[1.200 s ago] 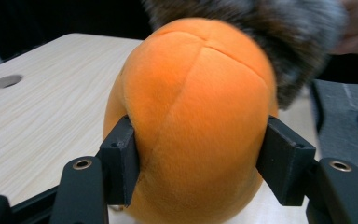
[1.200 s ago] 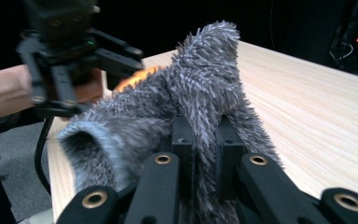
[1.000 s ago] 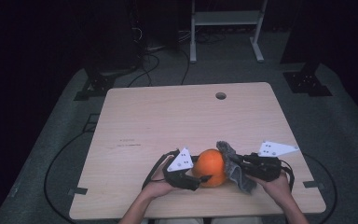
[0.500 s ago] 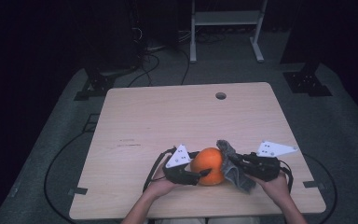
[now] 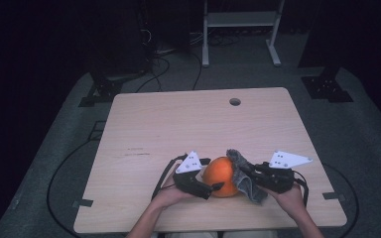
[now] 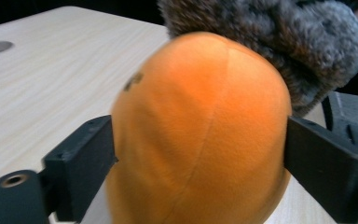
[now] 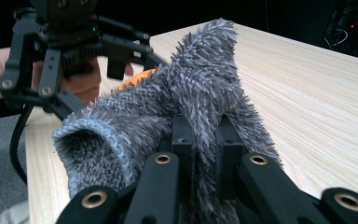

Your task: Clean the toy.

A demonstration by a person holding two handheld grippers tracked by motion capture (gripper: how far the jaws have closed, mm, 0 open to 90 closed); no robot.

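We see the orange ball (image 5: 220, 177) resting on the table (image 5: 188, 124), near its front edge and well short of the round hole (image 5: 235, 101) at the back. The left gripper (image 5: 213, 187) comes at the ball from its left side, and in the left gripper view its two black jaws press against the ball's (image 6: 200, 135) flanks, one on each side, so it is clamped on the ball. Just right of the ball lies the grey cloth (image 5: 243, 174), a shaggy fabric touching the ball's upper right side. The right gripper (image 5: 255, 174) sits right of the ball; in the right gripper view its jaws stand nearly together with a fold of the cloth (image 7: 200, 102) pinched between them, so it grips the cloth. Behind that cloth a sliver of the ball shows, with the left gripper beyond it.
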